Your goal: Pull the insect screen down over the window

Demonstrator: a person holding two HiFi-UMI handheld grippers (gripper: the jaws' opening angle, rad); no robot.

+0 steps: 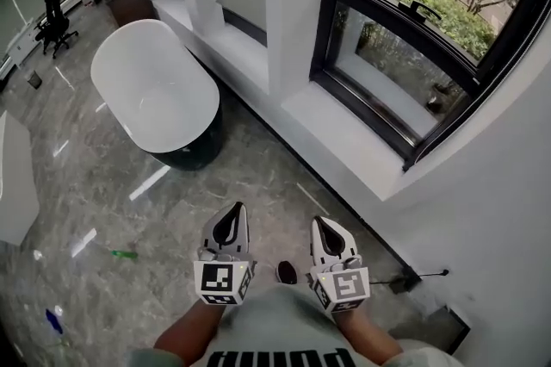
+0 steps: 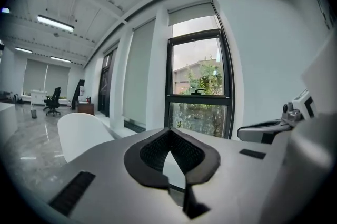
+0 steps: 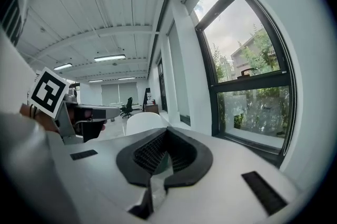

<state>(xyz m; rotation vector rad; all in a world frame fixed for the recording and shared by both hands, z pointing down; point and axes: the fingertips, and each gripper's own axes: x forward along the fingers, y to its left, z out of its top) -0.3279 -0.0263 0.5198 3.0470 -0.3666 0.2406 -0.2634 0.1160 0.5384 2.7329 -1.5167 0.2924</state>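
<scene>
Ahead-right of both grippers, window [image 1: 379, 68] is set, frame upright. Screen is not made out and is presumed rolled at the window's top, well above. Left gripper [image 1: 231, 219] and right gripper [image 1: 325, 229]: jaws closed, nothing held. Right gripper is placed nearer.

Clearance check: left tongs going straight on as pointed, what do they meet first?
Likely the lower window pane, or the white sill below it; nothing nearer shows, though depth is unclear.
</scene>
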